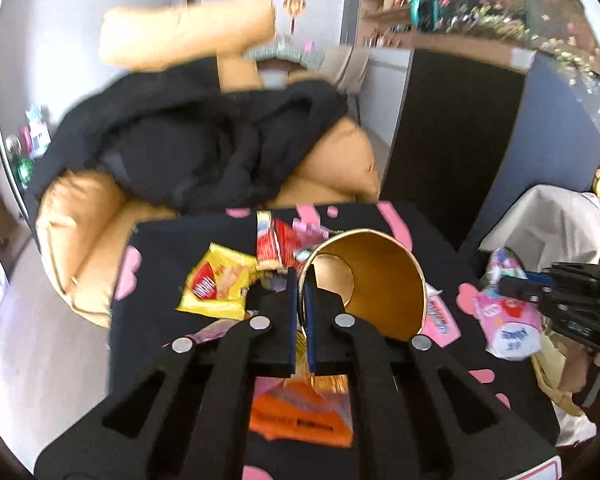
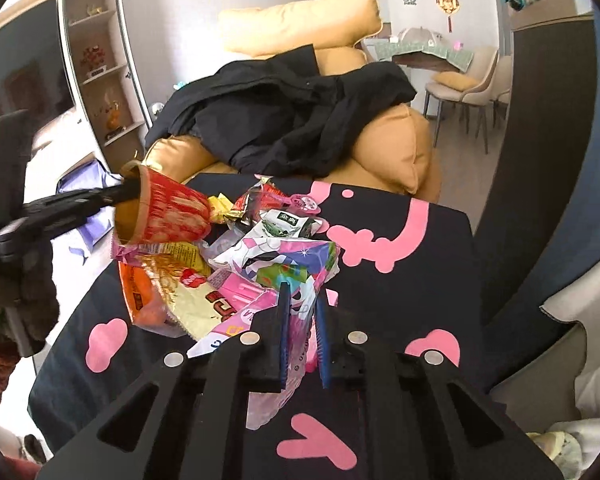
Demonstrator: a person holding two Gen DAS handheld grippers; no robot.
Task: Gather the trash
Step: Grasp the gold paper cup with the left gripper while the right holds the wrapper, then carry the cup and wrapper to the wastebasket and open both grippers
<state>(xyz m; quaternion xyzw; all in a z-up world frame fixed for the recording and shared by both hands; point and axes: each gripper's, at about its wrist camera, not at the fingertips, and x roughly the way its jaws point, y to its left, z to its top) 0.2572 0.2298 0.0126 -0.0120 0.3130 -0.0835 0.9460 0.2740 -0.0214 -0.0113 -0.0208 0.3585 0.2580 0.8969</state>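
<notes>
My left gripper (image 1: 300, 280) is shut on the rim of a red paper cup with a gold inside (image 1: 374, 276), held tilted above the table; it also shows in the right wrist view (image 2: 168, 212). My right gripper (image 2: 302, 300) is shut on a pink and white plastic wrapper (image 2: 296, 268), which it also holds in the left wrist view (image 1: 508, 320). Several snack wrappers lie in a pile on the table with the black and pink cloth (image 2: 400, 280): a yellow packet (image 1: 220, 284), a red packet (image 1: 276, 244), an orange packet (image 1: 300, 412).
An orange sofa (image 2: 396, 148) with black clothes (image 2: 284, 120) stands behind the table. A white-lined bin or bag (image 1: 552, 216) stands at the right of the table. Shelves (image 2: 100, 60) are at the left, a dining table with chairs (image 2: 460, 76) at the back.
</notes>
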